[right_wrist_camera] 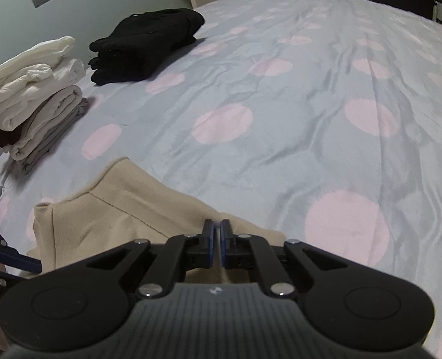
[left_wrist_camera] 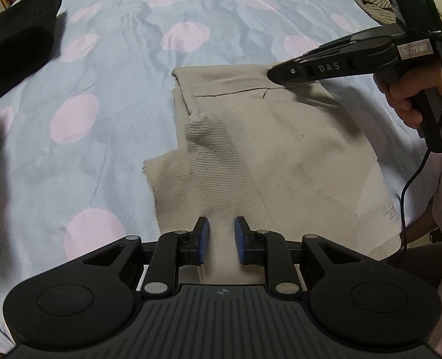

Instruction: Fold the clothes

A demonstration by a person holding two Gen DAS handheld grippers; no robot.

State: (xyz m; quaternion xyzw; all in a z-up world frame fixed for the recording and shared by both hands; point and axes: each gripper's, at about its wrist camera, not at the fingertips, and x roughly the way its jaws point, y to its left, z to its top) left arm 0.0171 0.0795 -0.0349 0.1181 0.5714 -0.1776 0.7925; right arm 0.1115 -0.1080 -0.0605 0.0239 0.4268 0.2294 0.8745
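Now, garment: a beige ribbed garment point(left_wrist_camera: 281, 155) lies partly folded on the bed point(left_wrist_camera: 116, 89), near its front edge.
Left gripper point(left_wrist_camera: 221, 233): jaws slightly apart, a ridge of the beige cloth between the pads; whether they press it cannot be told.
Right gripper point(right_wrist_camera: 217, 236): jaws almost closed, pinching the garment's far edge.
Folded piles: black pile point(right_wrist_camera: 146, 45) and white-grey stack point(right_wrist_camera: 32, 98) sit well apart from it.

The garment point(left_wrist_camera: 281, 149) was beige with a fine ribbed texture, lying on a pale blue blanket point(right_wrist_camera: 310, 89) patterned with pink dots. The grippers point(left_wrist_camera: 221, 233) were black with blue pads point(left_wrist_camera: 203, 239). A folded black pile point(right_wrist_camera: 146, 45) and a white-and-grey stack point(right_wrist_camera: 35, 95) lay beyond.
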